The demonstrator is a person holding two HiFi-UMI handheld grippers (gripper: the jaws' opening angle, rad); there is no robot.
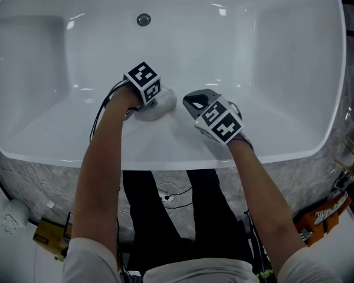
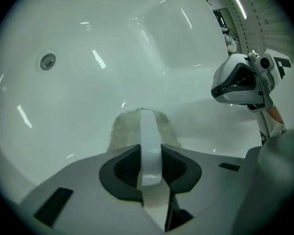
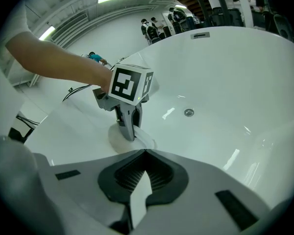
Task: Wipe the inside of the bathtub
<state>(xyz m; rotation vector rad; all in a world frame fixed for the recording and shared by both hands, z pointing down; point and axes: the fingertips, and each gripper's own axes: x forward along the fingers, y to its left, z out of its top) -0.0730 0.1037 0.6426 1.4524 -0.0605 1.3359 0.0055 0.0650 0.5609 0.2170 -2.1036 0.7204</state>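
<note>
The white bathtub [image 1: 165, 161] fills the head view, its drain [image 1: 143, 20] on the far wall. My left gripper [image 1: 152, 102] is shut on a pale fluffy cloth [image 1: 161, 106] and presses it against the tub's near inside slope. In the left gripper view the cloth [image 2: 123, 129] spreads beyond the fingertips of the left gripper [image 2: 147, 115]. My right gripper [image 1: 193, 101] hovers just right of the cloth, jaws together with nothing between them. The right gripper view shows the left gripper [image 3: 128, 131] standing on the cloth [image 3: 115, 142], with the drain [image 3: 188, 112] beyond.
Below the tub's near rim are the person's legs, loose white cables [image 1: 168, 194], a yellow box [image 1: 49, 234] at left and an orange tool [image 1: 323, 212] at right. Several people [image 3: 152, 29] stand far off behind the tub.
</note>
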